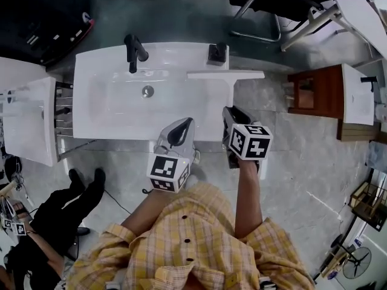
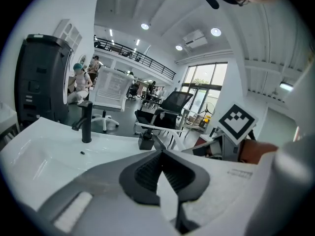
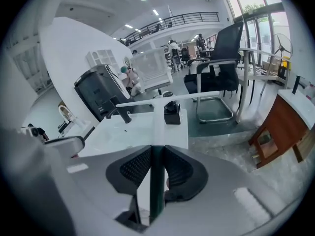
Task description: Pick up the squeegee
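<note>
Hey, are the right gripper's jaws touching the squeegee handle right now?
Touching. In the right gripper view, the right gripper has both jaws pressed flat against the handle of the squeegee, with no gap on either side.

No word, brand or number can be read anywhere. The only signs are black-and-white square patterns on the cube [image 1: 168, 173] of the left gripper [image 1: 188, 121] and on the cube [image 1: 250, 141] of the right gripper [image 1: 228, 110]. A faint line of print [image 2: 243, 172] on the left gripper's grey shell is too small to read.
</note>
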Demonstrator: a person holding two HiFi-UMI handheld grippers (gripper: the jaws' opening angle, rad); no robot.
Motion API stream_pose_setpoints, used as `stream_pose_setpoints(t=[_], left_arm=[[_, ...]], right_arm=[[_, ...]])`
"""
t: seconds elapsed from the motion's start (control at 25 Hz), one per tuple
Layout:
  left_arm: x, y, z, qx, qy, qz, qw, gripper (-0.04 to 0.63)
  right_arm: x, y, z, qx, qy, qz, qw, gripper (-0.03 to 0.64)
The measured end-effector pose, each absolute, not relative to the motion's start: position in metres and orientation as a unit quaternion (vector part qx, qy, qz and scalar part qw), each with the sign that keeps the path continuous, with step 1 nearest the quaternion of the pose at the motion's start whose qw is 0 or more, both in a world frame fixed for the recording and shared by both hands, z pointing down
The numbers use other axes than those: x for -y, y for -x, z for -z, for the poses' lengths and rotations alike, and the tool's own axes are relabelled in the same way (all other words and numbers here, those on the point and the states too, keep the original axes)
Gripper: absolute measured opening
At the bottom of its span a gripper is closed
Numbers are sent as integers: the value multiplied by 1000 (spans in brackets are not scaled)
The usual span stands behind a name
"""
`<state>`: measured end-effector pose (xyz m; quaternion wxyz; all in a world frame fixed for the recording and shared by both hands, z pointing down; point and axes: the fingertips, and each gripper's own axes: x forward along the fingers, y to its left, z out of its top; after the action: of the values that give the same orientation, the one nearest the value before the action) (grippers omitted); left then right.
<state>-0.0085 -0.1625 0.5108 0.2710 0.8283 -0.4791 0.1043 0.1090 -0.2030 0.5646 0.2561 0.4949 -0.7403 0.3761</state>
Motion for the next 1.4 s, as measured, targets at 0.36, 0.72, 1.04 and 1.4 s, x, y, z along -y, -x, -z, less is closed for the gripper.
stream_pose_setpoints(t=[0.36, 0.72, 1.04, 1.4], left_arm=[[145, 10, -475, 489, -835, -92, 234, 2], [125, 9, -441, 506, -837, -79, 194, 2], [110, 14, -412, 525, -833, -66, 162, 2], [87, 25, -383, 544, -829, -44, 123, 2]], right_arm=[[188, -113, -513, 760, -519, -332, 204, 86], [165, -120, -455, 786, -535, -283, 127, 86], [142, -118, -416, 810, -531, -238, 76, 86], [117, -109, -379, 827, -530, -184, 38, 86]])
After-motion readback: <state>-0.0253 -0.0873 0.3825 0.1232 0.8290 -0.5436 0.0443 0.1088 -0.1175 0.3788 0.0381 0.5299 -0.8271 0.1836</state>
